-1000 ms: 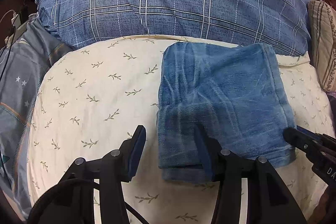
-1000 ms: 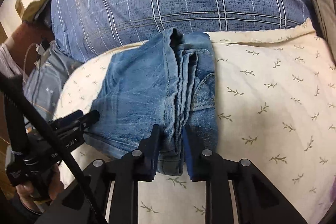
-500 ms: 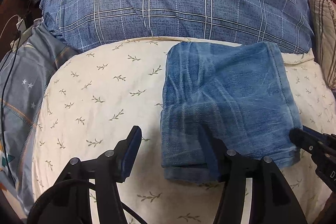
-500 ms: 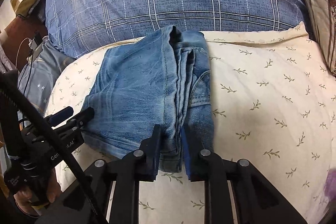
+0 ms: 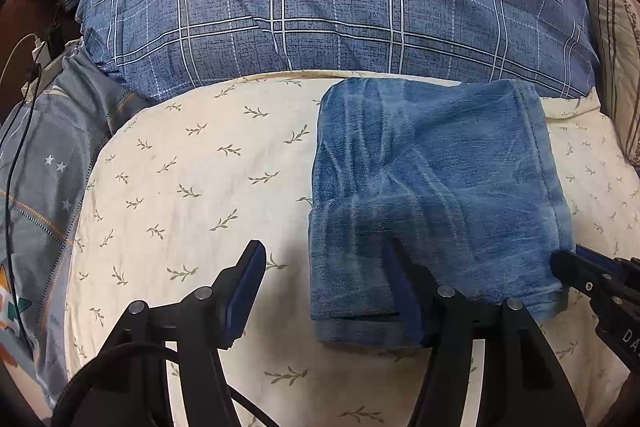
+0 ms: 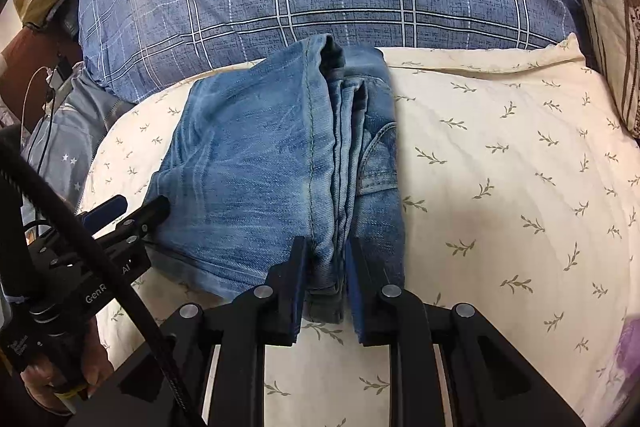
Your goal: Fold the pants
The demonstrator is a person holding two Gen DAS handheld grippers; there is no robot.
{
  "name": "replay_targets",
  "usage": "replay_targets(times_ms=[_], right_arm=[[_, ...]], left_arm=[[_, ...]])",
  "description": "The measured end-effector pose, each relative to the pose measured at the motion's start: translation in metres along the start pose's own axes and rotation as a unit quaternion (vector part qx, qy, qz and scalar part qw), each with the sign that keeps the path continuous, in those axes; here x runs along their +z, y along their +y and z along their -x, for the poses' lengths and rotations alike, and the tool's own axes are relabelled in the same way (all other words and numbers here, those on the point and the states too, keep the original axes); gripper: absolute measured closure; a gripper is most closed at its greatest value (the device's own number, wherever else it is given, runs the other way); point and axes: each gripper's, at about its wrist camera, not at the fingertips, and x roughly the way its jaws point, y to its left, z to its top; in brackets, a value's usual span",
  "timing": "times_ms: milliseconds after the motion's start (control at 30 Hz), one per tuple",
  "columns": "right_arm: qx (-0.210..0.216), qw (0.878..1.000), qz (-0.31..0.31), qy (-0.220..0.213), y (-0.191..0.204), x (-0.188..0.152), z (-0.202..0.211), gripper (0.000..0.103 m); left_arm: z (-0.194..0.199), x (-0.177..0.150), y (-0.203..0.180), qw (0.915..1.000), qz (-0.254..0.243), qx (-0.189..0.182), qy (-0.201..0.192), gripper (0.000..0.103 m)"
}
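The blue jeans [image 5: 436,187] lie folded into a thick rectangle on the cream leaf-print sheet [image 5: 192,187]. My left gripper [image 5: 324,279] is open; its right finger rests on the near left corner of the jeans, its left finger is over the sheet. In the right wrist view, my right gripper [image 6: 324,259] is shut on the near edge of the stacked denim layers [image 6: 260,163]. The left gripper also shows there [image 6: 128,215], at the jeans' left edge. The right gripper's tip shows in the left view [image 5: 576,267].
A large blue plaid pillow [image 5: 332,11] lies right behind the jeans. A striped beige cushion [image 6: 592,7] is at the far right. A grey star-print cover [image 5: 36,179] and a white cable [image 5: 20,47] lie at the left edge of the bed.
Both grippers have drawn back slightly toward me, so the jeans sit a little farther off. The right gripper stays shut on the denim edge; the left stays open.
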Motion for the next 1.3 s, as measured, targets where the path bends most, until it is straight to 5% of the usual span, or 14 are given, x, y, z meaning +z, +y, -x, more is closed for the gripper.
replay_targets(times_ms=[200,300,533,667,767,900,1300], right_arm=[[0.057,0.998,-0.035,-0.017,-0.015,0.004,0.01,0.078],[0.114,0.99,-0.077,-0.027,-0.03,0.005,0.016,0.062],[0.117,0.991,-0.046,-0.035,-0.01,-0.003,0.022,0.06],[0.063,0.998,-0.018,-0.016,-0.003,-0.006,0.008,0.084],[0.062,0.998,-0.011,-0.009,-0.007,-0.004,0.01,0.094],[0.066,0.998,-0.014,0.0,-0.011,-0.001,0.013,0.095],[0.052,0.998,-0.017,0.012,-0.013,-0.005,0.003,0.091]], left_arm=[[0.006,0.004,0.005,0.9996,0.005,-0.025,0.01,0.042],[0.012,0.002,0.016,0.9963,0.027,-0.077,0.025,0.042],[0.003,-0.004,0.033,0.9894,0.063,-0.117,0.059,0.044],[-0.004,-0.009,0.025,0.992,0.056,-0.097,0.057,0.051],[-0.002,-0.012,0.017,0.9941,0.046,-0.089,0.042,0.058],[0.001,-0.016,0.007,0.9965,0.027,-0.073,0.03,0.066],[0.003,-0.018,0.002,0.998,0.015,-0.056,0.025,0.065]])
